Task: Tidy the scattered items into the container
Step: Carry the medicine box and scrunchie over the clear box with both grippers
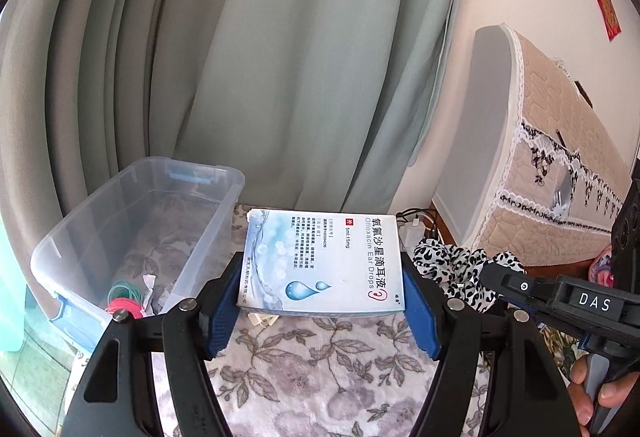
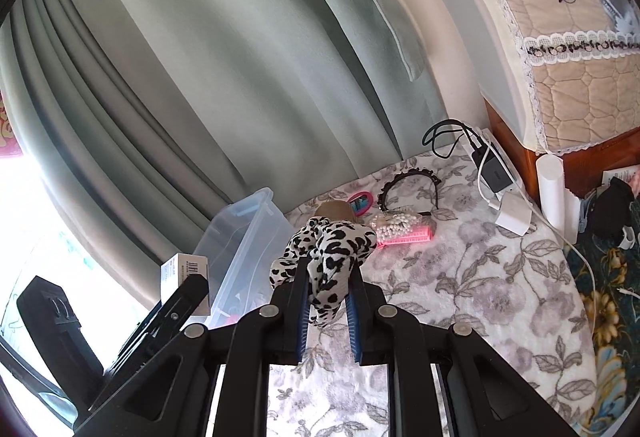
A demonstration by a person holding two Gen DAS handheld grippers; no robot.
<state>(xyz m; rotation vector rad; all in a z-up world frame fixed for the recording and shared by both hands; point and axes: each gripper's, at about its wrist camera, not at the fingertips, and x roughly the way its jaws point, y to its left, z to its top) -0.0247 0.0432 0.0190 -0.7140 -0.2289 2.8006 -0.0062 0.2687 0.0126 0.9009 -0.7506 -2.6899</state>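
A box is squeezed at its side edges by the left fingers, just right of the bin. A scrunchie is pinched between the right fingers, with open bed ahead.

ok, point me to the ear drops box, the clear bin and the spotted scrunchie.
ear drops box [image 1: 324, 261]: left wrist view, middle of its printed face.
clear bin [image 1: 208, 233]: left wrist view, its right side wall.
spotted scrunchie [image 2: 332, 249]: right wrist view, fabric above the fingers.
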